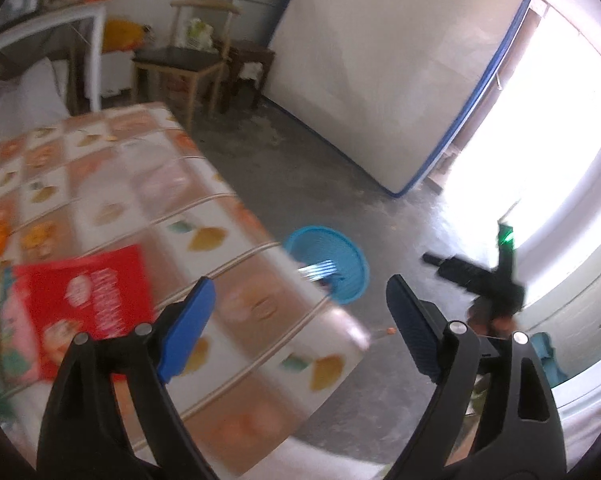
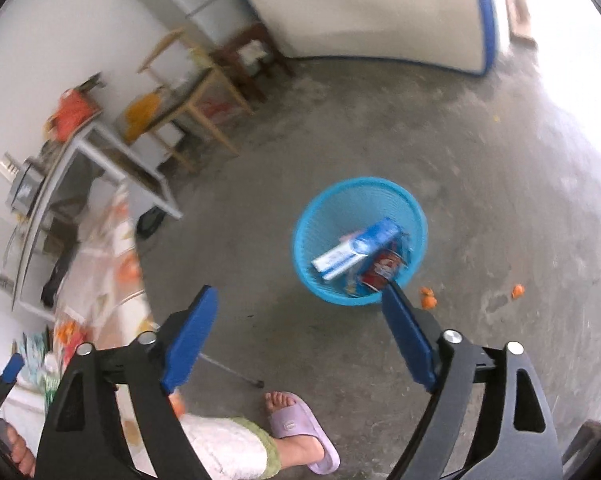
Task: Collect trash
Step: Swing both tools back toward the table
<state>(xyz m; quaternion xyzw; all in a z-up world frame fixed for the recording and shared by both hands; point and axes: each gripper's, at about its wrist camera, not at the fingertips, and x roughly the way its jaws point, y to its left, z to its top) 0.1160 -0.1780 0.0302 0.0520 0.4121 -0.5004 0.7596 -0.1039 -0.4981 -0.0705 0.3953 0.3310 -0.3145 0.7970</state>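
Note:
My left gripper [image 1: 300, 280] is open and empty above the near corner of a table [image 1: 112, 184] covered with a fruit-patterned cloth. A red snack packet [image 1: 88, 292] lies on the cloth, left of the left finger. On the floor beyond the corner stands a blue plastic basket [image 1: 352, 276]. My right gripper [image 2: 300, 288] is also open and empty, looking down at the floor. The same basket [image 2: 340, 196] sits just past its right fingertip. In the basket lie a blue-and-white box [image 2: 356, 248] and a red wrapper [image 2: 382, 268].
Orange peel scraps [image 2: 428, 298] lie on the concrete floor right of the basket. A person's foot in a lilac slipper [image 2: 296, 428] is near the bottom. A wooden chair [image 1: 188, 60], a white table [image 1: 60, 20] and a leaning mattress [image 1: 388, 64] stand at the back.

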